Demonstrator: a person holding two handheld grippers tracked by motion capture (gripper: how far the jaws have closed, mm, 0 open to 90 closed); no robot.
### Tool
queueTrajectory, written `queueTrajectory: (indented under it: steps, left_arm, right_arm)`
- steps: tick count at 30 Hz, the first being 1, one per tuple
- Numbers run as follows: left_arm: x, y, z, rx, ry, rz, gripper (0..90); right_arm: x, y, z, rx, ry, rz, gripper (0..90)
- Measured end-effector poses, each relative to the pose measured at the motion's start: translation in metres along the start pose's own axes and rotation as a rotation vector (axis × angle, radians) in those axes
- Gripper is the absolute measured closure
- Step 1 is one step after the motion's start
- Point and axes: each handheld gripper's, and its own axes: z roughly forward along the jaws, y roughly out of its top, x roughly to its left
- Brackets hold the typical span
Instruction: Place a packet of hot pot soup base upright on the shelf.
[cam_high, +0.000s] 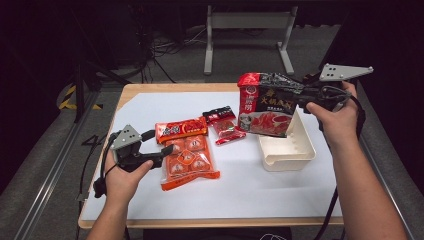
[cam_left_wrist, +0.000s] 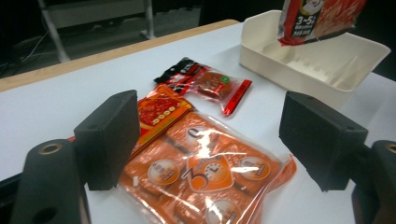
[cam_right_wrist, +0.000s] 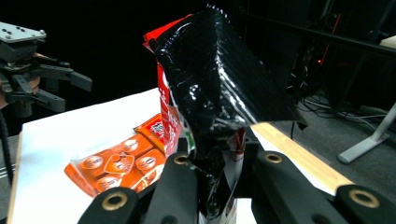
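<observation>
Nearest the person, the left gripper (cam_high: 154, 148) is held low over the white table cover (cam_high: 250, 185), its jaws spread wide with nothing between them, beside the orange packet (cam_high: 189, 161). That flat, glossy packet is printed with round emblems and lies on the cover, its top edge under a red-orange header. Just beyond it a small red and black sachet (cam_high: 223, 125) lies flat. To the right, a cream plastic tray (cam_high: 290, 150) stands on the cover. Above the tray's far end, the large red pouch (cam_high: 265, 105) is clamped by the closed jaws of the right gripper (cam_high: 307, 92); the pouch hangs in the air, red with a food picture and large characters on the front and black at its crumpled top. In the right gripper view the pouch's printed face is mostly hidden behind its black fold. The wooden table edge (cam_high: 170, 87) borders the cover, and a dark room with a grey frame (cam_high: 247, 30) and floor cables lies behind.
</observation>
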Motion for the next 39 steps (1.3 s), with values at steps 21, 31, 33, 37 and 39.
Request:
queueTrajectory:
  steps: [21,31,33,37,39]
  left_arm:
    - [0.02,-0.01,-0.009,-0.013,0.053,-0.059,18.5]
    - [0.021,-0.011,-0.009,-0.012,0.053,-0.062,18.1]
    - [0.022,-0.012,-0.01,-0.012,0.056,-0.064,18.0]
    - [0.023,-0.012,-0.01,-0.012,0.053,-0.07,18.0]
    - [0.023,-0.013,-0.009,-0.011,0.054,-0.073,18.0]
  right_arm:
    - [-0.047,0.001,0.0,0.013,-0.083,-0.063,83.0]
    - [-0.066,-0.007,-0.004,0.023,-0.131,-0.066,82.9]
    - [-0.071,-0.012,-0.003,0.024,-0.142,-0.06,82.9]
    - [-0.076,-0.015,-0.003,0.031,-0.154,-0.06,82.9]
    - [-0.082,-0.017,-0.005,0.019,-0.17,-0.058,82.9]
